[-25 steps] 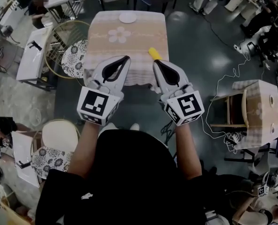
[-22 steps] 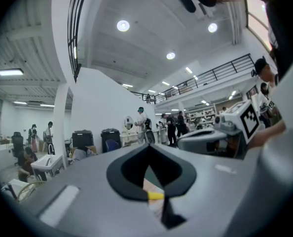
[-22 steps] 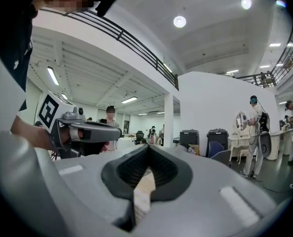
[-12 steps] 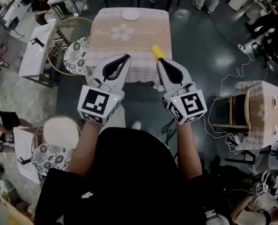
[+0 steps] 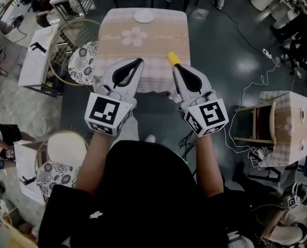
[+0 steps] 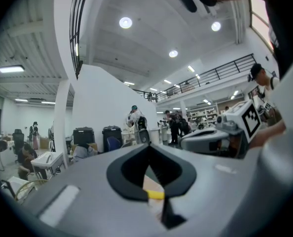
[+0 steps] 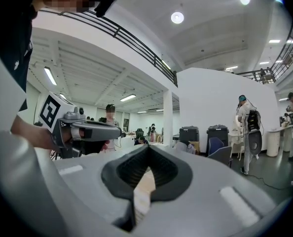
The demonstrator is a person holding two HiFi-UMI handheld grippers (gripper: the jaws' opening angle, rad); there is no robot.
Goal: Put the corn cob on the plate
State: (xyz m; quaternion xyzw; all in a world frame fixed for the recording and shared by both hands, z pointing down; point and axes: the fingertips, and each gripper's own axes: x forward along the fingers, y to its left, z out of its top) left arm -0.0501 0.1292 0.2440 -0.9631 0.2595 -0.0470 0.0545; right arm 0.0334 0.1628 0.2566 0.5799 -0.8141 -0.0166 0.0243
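Note:
A yellow corn cob (image 5: 172,59) lies near the front right corner of a small table with a beige checked cloth (image 5: 143,50). A white plate (image 5: 143,17) sits at the table's far edge. Both grippers are held level over the near edge, side by side. My left gripper (image 5: 140,60) is shut and empty, left of the cob. My right gripper (image 5: 174,67) is shut and empty, its tips just short of the cob. In the left gripper view the corn cob (image 6: 155,194) shows through the gap below the closed tips (image 6: 147,145). The right gripper view shows only cloth (image 7: 145,186) below its tips (image 7: 148,147).
Round chairs with floral cushions (image 5: 83,63) stand left of the table, white work tables (image 5: 37,56) beyond them. A cloth-covered wooden stool (image 5: 277,123) and loose cables (image 5: 246,92) lie on the floor at right. People stand around the room's edges.
Both grippers have crept a little toward the table's near edge, still side by side. Their jaws stay shut and the cob has not moved on the cloth.

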